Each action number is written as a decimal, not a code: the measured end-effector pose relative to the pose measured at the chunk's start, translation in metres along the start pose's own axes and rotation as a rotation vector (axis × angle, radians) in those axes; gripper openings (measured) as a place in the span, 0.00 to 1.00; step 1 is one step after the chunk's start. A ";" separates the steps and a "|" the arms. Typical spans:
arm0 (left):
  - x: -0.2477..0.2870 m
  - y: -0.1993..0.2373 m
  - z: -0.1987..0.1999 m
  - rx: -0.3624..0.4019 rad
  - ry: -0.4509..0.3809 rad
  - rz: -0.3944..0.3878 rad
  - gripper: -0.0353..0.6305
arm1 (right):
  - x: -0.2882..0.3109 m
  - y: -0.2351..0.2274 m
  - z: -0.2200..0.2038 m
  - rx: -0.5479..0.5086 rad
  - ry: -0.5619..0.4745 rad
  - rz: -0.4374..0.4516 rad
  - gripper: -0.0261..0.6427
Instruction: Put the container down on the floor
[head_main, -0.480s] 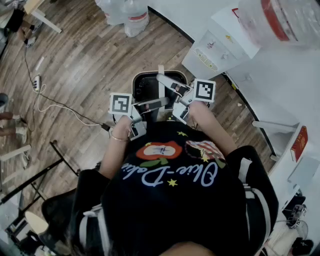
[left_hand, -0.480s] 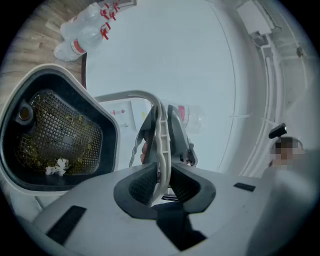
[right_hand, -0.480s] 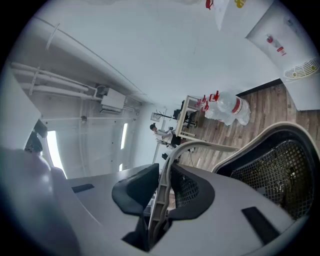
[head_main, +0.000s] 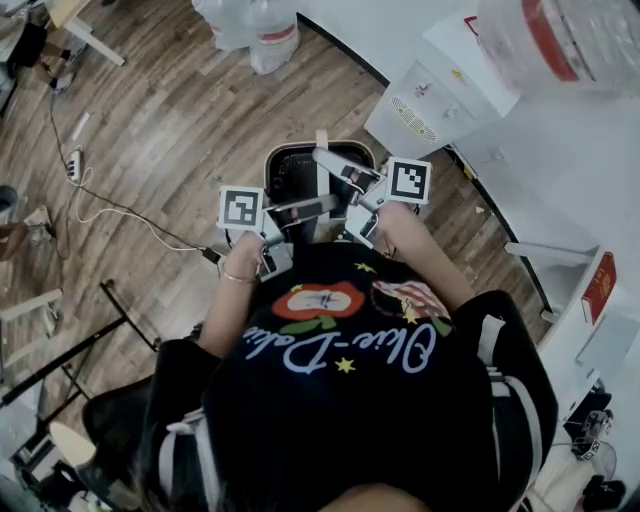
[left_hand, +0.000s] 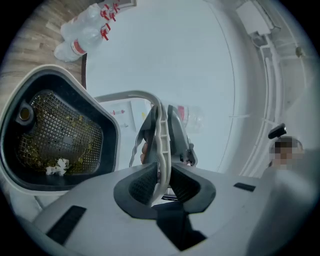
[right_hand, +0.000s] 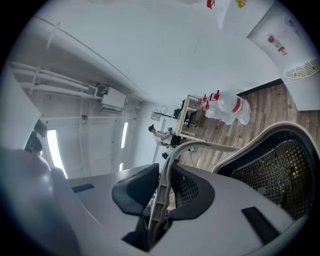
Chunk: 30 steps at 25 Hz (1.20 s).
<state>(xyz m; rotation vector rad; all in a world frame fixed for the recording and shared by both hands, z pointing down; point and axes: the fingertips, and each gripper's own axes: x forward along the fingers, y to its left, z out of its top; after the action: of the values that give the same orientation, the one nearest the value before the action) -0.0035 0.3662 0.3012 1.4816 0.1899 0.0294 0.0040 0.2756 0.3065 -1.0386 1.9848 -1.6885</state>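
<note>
Left gripper (head_main: 300, 210) and right gripper (head_main: 345, 172) meet in front of the person's chest in the head view. Between them hangs the container (head_main: 292, 175) by its pale handle (head_main: 322, 145), above the wooden plank floor (head_main: 160, 120). Beyond the grippers stand clear water bottles (head_main: 255, 30). Out past the right gripper are a white vented appliance (head_main: 425, 105) and a white tabletop (head_main: 560, 170). Off the left gripper's side a cable with a power strip (head_main: 72, 165) trails over the planks.

In the left gripper view, the left gripper (left_hand: 161, 177) has both pads pressed onto the handle (left_hand: 159, 145). The container (left_hand: 102, 125) sits just to the jaws' left, with scraps lying on its mesh insert (left_hand: 55, 135). A plain white wall (left_hand: 170, 55) fills the space ahead, and bottles (left_hand: 82, 30) lie at the far upper left on floorboards (left_hand: 35, 30).

In the right gripper view, the right gripper (right_hand: 162, 192) is likewise clamped on the handle (right_hand: 172, 157), with the container (right_hand: 260, 140) to its right. Ahead are planks (right_hand: 260, 110), bottles (right_hand: 227, 107), a desk (right_hand: 190, 117), a distant person (right_hand: 160, 135) and ceiling pipes (right_hand: 55, 82).
</note>
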 end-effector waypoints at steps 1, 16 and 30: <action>0.000 0.000 0.000 -0.003 0.000 0.000 0.15 | 0.000 0.000 0.000 0.001 0.000 -0.002 0.11; -0.004 -0.001 -0.004 0.002 0.011 -0.012 0.15 | -0.001 0.001 -0.005 0.021 -0.023 -0.017 0.11; -0.048 -0.001 0.020 0.007 0.005 -0.036 0.15 | 0.048 0.003 -0.012 0.019 -0.028 -0.036 0.11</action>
<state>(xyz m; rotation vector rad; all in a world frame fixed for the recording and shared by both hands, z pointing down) -0.0477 0.3394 0.3074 1.4848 0.2212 0.0035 -0.0379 0.2505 0.3158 -1.0915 1.9403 -1.6981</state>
